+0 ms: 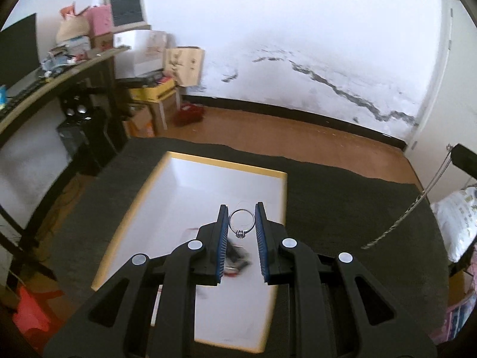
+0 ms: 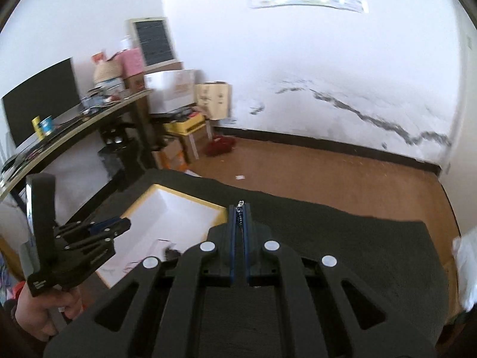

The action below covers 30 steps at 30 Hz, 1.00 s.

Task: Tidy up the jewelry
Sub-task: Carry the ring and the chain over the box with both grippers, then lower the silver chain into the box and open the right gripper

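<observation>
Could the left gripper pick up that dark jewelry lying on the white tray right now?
Probably not: the left gripper already holds a ring between its pads, hanging above the white tray. The blurred dark jewelry below lies uncovered, but the jaws are occupied.

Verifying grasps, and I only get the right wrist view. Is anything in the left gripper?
Observer: Yes. The left gripper has a ring pinched between its fingers.
Operator: Where's the stone?
Observer: At the band's near end, toward the camera.
Operator: I see a bit of chain in the right gripper. How much hangs?
Observer: A long length, slanting down. Its lower end is over the dark cloth; contact unclear.
</observation>
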### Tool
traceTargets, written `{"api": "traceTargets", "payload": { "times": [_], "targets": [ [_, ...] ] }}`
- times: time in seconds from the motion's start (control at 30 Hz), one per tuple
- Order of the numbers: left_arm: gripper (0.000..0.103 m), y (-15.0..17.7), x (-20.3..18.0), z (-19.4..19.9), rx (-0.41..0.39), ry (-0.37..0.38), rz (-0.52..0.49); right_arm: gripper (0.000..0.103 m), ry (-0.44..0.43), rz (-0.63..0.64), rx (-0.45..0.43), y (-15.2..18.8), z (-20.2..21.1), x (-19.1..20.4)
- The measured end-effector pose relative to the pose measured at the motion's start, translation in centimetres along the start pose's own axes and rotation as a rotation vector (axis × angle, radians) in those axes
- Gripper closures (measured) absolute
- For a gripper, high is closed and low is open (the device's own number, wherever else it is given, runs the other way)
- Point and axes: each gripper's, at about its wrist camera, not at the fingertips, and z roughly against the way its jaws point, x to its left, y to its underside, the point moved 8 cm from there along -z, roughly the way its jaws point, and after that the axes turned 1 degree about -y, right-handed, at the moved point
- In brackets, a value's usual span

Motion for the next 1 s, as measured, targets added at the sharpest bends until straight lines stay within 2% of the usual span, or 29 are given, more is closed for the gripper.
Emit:
{"api": "traceTargets", "payload": {
  "times": [0.23,0.5,0.63,0.8,1.0],
  "targets": [
    [0.085,0.0,6.5,1.6,-0.014,-0.064,0.060,0.099,-0.072,0.085,-0.004,-2.6,-1.0,8.7],
    [0.085,3.4,11.2,-2.1,0.048,-0.110,0.163,0.099,-0.153,0.144,0.034,-3.2,-5.2,16.4],
    [0.085,5.4,12.5,-3.4,0.078,-0.100,0.217,0.099,-0.166,0.167,0.093,-1.5,-8.7,18.0],
    [0.085,6.3,13.0,-4.0,0.083,-0.089,0.241,0.099,-0.157,0.190,0.192,1.0,-14.3,18.8],
    [0.085,6.4,12.3,-4.5,0.090,-0.072,0.219,0.099,-0.143,0.178,0.336,4.5,-20.9,18.6]
  ]
}}
